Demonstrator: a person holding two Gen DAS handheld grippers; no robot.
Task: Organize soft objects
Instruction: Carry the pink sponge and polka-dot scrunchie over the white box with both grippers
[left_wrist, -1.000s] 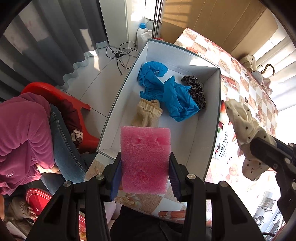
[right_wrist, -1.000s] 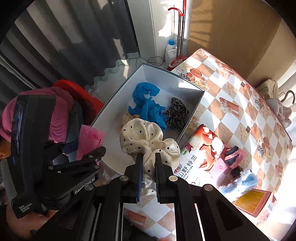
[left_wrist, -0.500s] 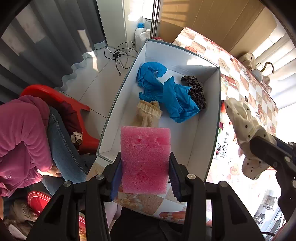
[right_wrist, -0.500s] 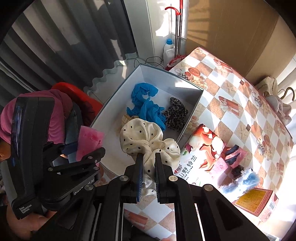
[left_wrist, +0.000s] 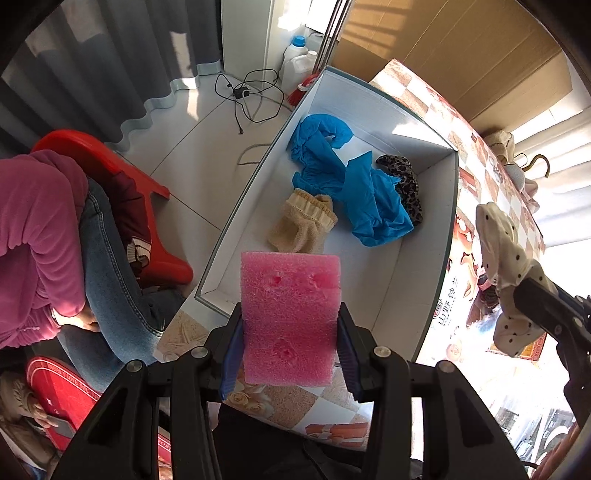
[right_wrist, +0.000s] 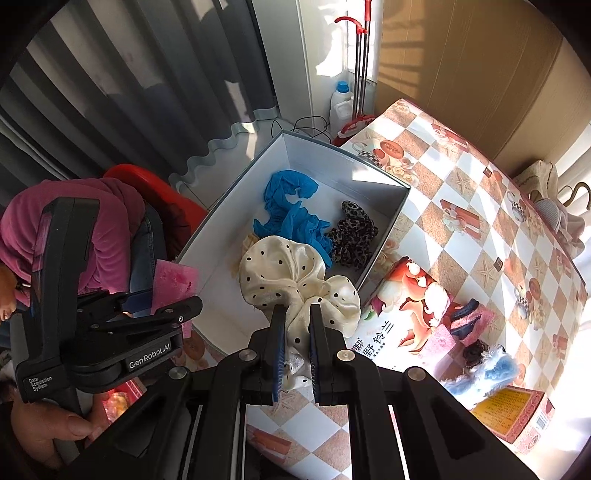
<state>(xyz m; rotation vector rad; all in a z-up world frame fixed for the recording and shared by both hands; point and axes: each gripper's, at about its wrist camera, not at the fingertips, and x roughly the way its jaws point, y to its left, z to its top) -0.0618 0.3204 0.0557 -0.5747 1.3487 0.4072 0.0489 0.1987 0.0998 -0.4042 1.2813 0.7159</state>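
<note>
Right wrist view: left tool (right_wrist: 173, 295), printed "GenRobot.AI" and "Data Acquisition System", clamps a pink foam block (right_wrist: 173, 282) beside the white cardboard box (right_wrist: 384, 225); right tool (right_wrist: 297, 345) pinches a cream polka-dot scrunchie (right_wrist: 295, 280) over that box's near end.

The table (right_wrist: 461, 192) has a checked cloth. A white box (right_wrist: 388, 218) sits at its left edge. A printed box (right_wrist: 402, 295) lies just right of it, fluffy things (right_wrist: 484, 365) further right.

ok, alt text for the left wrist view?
The left gripper holds a pink foam sponge above the near end of a white box containing blue gloves, a beige sock and a leopard-print scrunchie.
</note>
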